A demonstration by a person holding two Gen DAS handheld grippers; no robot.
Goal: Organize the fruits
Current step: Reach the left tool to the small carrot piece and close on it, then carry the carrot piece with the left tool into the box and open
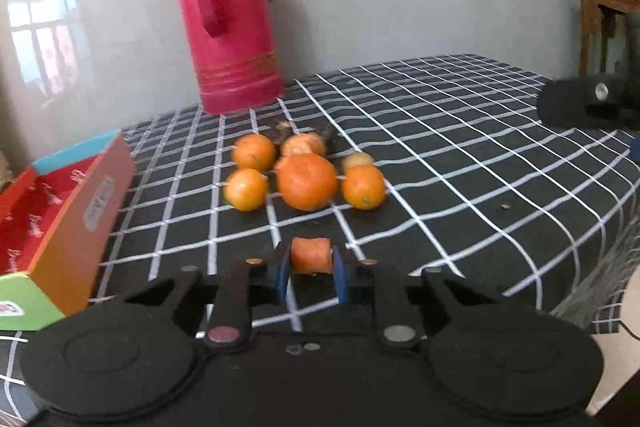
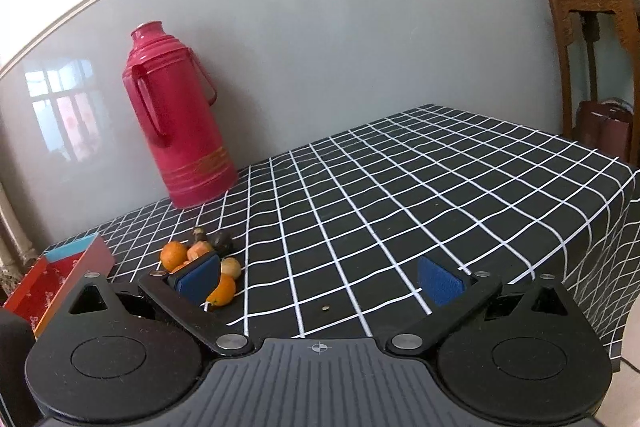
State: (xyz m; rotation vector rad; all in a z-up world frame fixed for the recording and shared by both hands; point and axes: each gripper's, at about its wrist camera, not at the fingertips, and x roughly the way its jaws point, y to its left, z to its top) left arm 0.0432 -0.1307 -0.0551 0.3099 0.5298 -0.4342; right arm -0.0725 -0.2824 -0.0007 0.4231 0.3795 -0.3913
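My left gripper (image 1: 311, 273) is shut on a short orange carrot piece (image 1: 311, 255), held just above the checked tablecloth. Ahead of it lies a cluster of fruit: a large orange (image 1: 307, 181), small oranges (image 1: 253, 151) (image 1: 245, 189) (image 1: 363, 186), another carrot piece (image 1: 303, 144) and dark items behind. A red and orange open box (image 1: 60, 211) stands at the left. My right gripper (image 2: 320, 281) is open and empty over the cloth, right of the fruit cluster (image 2: 200, 263); its left finger (image 2: 199, 277) hides part of the cluster. The box also shows at the left in the right wrist view (image 2: 60, 275).
A tall red thermos (image 1: 230, 11) stands at the back by the grey wall; it also shows in the right wrist view (image 2: 176, 123). The black checked tablecloth (image 1: 460, 147) drops off at the right edge. A wooden stand (image 2: 588, 39) with a potted plant is beyond the table. A small crumb (image 2: 327, 307) lies on the cloth.
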